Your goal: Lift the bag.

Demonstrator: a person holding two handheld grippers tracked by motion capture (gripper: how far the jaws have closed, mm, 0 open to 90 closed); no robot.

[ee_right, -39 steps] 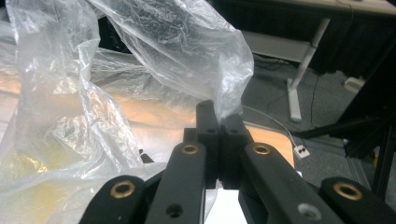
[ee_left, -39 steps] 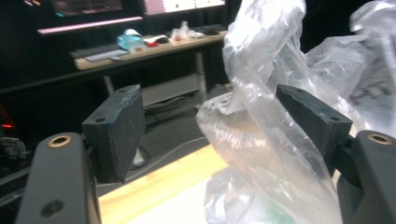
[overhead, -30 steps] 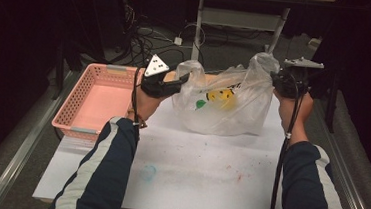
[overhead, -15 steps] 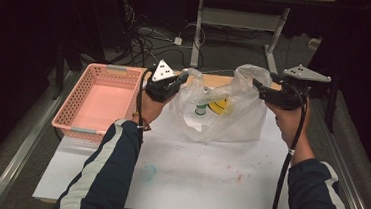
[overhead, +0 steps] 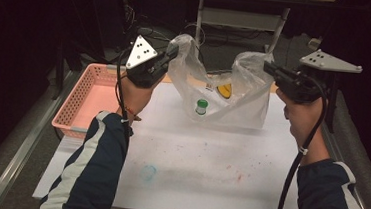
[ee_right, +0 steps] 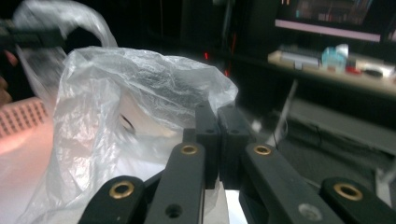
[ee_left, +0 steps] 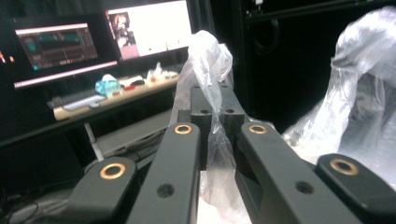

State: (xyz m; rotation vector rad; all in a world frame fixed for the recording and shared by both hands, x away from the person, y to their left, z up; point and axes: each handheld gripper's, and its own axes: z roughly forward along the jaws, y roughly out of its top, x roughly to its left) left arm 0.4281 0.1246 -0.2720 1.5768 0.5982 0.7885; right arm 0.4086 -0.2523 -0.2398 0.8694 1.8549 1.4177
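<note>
Both the left gripper [overhead: 171, 50] and right gripper [overhead: 268, 67] are clamped on the clear plastic bag [overhead: 234, 96], right of the pink basket [overhead: 89, 99].

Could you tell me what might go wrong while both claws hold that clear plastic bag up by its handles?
1. The thin clear plastic bag is stretched between the left claw and the right claw; pulling them farther apart could tear it or slip a handle free.
2. The green-capped bottle and the yellow object lie loose inside, so tilting the bag might shift them or spill them out.
</note>
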